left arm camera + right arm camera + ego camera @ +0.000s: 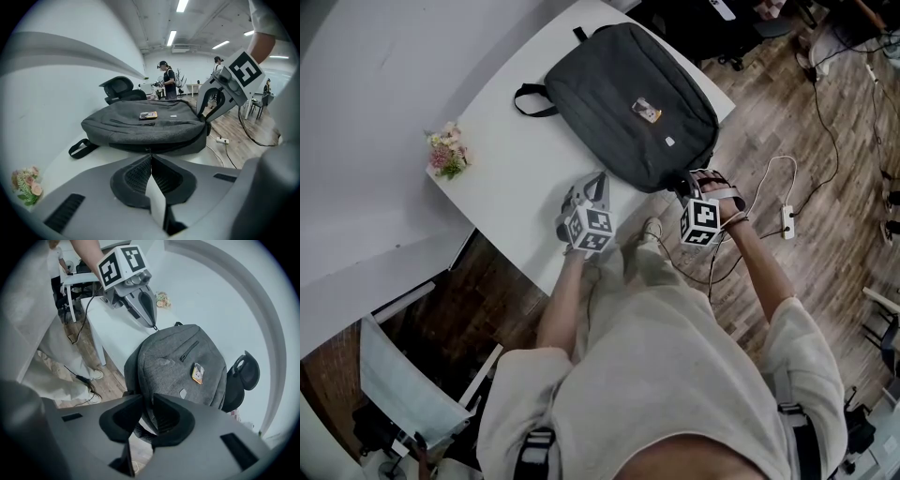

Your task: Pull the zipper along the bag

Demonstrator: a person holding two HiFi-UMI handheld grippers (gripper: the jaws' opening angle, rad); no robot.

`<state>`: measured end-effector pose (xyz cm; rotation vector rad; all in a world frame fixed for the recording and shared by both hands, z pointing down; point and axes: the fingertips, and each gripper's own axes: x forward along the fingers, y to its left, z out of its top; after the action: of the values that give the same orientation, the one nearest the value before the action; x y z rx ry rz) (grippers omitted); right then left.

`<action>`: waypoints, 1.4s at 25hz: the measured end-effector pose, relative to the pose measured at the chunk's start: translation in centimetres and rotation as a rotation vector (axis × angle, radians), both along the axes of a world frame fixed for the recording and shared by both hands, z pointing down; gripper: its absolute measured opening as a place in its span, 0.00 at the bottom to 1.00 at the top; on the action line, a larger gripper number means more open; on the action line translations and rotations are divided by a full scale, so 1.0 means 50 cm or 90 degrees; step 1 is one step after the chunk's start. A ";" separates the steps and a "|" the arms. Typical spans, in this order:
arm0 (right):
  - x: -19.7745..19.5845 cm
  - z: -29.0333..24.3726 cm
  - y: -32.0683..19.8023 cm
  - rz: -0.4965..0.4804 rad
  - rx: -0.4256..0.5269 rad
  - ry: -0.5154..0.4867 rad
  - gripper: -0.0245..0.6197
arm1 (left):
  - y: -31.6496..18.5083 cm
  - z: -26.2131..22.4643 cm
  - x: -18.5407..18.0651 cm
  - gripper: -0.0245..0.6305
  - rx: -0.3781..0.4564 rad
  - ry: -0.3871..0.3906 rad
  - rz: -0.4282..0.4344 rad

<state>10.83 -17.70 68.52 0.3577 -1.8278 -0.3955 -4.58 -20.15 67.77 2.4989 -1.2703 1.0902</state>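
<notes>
The left gripper [151, 157] is clenched, its tips together on the small dark zipper pull [149, 150] at the near edge of the grey bag [619, 103]; the bag lies flat on the white table [511, 183] just ahead of both grippers; the right gripper [145, 412] grasps the bag's corner, fabric pinched between its pads, to the left gripper's right; a small posy [448, 152] sits well off to the left gripper's left.
</notes>
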 end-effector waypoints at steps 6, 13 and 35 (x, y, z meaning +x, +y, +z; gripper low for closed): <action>0.002 0.001 0.002 0.009 -0.005 -0.001 0.15 | 0.023 -0.006 0.015 0.08 -0.009 0.013 0.020; 0.000 0.001 0.002 0.013 -0.007 -0.005 0.13 | 0.067 -0.009 0.050 0.08 -0.021 0.031 0.044; -0.010 -0.006 0.007 0.020 -0.016 -0.032 0.11 | 0.128 -0.018 0.154 0.09 -0.040 0.059 0.041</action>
<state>10.34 -17.33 68.22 0.3813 -1.8722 -0.3440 3.13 -13.74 66.88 2.5280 -1.1216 0.9979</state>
